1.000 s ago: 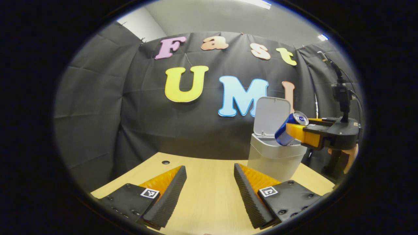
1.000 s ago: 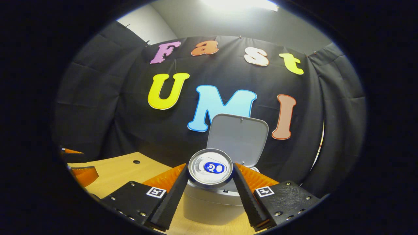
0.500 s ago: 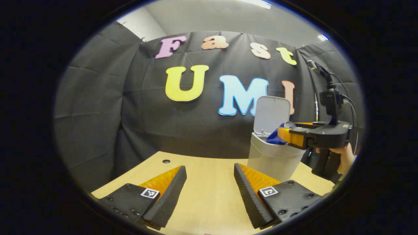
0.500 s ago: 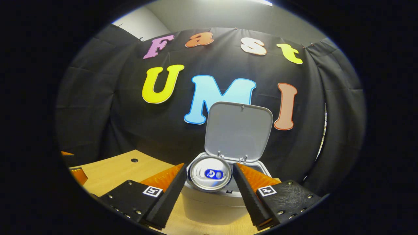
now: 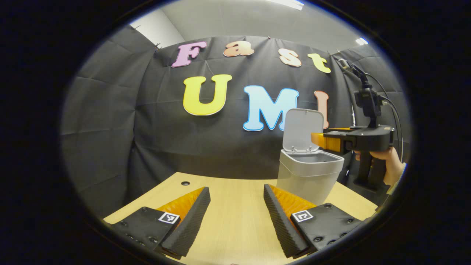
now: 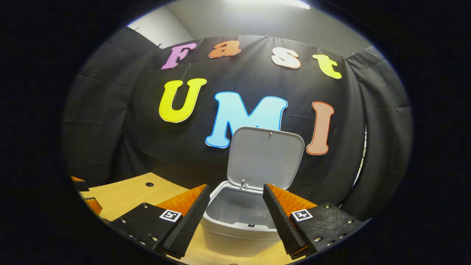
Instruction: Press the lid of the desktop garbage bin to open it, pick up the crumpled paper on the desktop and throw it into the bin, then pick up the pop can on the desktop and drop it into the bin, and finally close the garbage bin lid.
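Observation:
The grey desktop bin stands on the wooden desk with its lid raised upright. My right gripper is open just above the bin's front rim, with nothing between its fingers; the left gripper view shows it held by a hand over the bin's mouth. My left gripper is open low over the desk, left of the bin. The bin's inside looks grey; its bottom is hidden.
A small round hole sits in the desk near its far left edge. The black cloth wall hangs close behind the bin. The left gripper's fingers appear at the left edge of the right gripper view.
The right gripper opened and the blue pop can dropped out of it into the bin. The gripper then lifted slightly. The left gripper stayed still.

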Available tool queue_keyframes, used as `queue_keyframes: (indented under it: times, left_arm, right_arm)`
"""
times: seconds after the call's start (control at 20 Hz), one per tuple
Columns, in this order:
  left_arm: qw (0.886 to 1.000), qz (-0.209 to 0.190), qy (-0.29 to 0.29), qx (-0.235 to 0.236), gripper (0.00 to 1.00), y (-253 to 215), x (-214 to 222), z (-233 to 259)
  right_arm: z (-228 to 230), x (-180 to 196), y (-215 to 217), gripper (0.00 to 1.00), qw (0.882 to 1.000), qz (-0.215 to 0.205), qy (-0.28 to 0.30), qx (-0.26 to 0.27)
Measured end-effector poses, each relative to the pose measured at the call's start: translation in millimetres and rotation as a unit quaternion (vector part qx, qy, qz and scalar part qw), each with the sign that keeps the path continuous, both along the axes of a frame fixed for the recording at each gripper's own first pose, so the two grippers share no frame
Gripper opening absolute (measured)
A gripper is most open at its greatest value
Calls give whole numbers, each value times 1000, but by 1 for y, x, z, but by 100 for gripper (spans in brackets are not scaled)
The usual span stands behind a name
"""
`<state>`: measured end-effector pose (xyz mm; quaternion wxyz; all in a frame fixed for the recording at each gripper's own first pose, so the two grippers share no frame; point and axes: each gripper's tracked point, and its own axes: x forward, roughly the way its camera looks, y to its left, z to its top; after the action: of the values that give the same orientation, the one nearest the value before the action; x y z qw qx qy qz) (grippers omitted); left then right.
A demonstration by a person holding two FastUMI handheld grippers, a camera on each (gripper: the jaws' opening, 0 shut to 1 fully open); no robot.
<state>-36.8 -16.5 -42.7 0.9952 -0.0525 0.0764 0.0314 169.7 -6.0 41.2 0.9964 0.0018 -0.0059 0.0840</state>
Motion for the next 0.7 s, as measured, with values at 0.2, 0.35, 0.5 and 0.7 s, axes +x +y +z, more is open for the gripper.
queue_keyframes:
  times: [0.2, 0.35, 0.5, 0.7]
  left_arm:
    - [1000, -12, -5, -3, 95, -2, 8, 0]
    - [1000, -21, -8, -9, 95, -1, 23, 3]
    - [1000, -28, -11, -7, 95, 5, 37, 8]
    - [1000, -27, -15, -7, 95, 14, 54, 14]
  right_arm:
    - [19, 18, -16, 93, 1000, -19, 9, 7]
    - [34, 36, -25, 93, 999, -32, 9, 4]
    - [55, 54, -31, 93, 999, -43, 3, -4]
    - [85, 83, -35, 93, 999, -50, -15, -12]
